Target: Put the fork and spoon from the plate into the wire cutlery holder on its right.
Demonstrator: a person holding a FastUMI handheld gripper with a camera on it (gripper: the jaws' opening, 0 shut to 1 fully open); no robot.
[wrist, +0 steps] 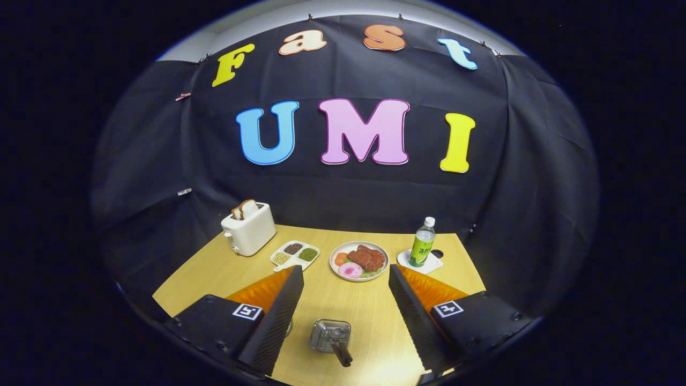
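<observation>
My gripper (pixel 345 272) is open, its two black fingers (pixel 278 316) spread wide above the wooden table (pixel 225 273). Between them, close to me, sits a small shiny wire-mesh metal holder (pixel 328 334). A dark handle (pixel 342 354) pokes out of it towards me, and I cannot tell what utensil it belongs to. Neither finger touches the holder. Just beyond the fingertips lies a round plate (pixel 340 272) carrying brown meat, a pink slice and some greens.
A white toaster (pixel 249 231) with bread slices stands at the back left. Next to it is a white divided dish (pixel 295 253) of beans. A green bottle (pixel 423 244) on a white coaster (pixel 431 266) stands at the back right, near the table's edge.
</observation>
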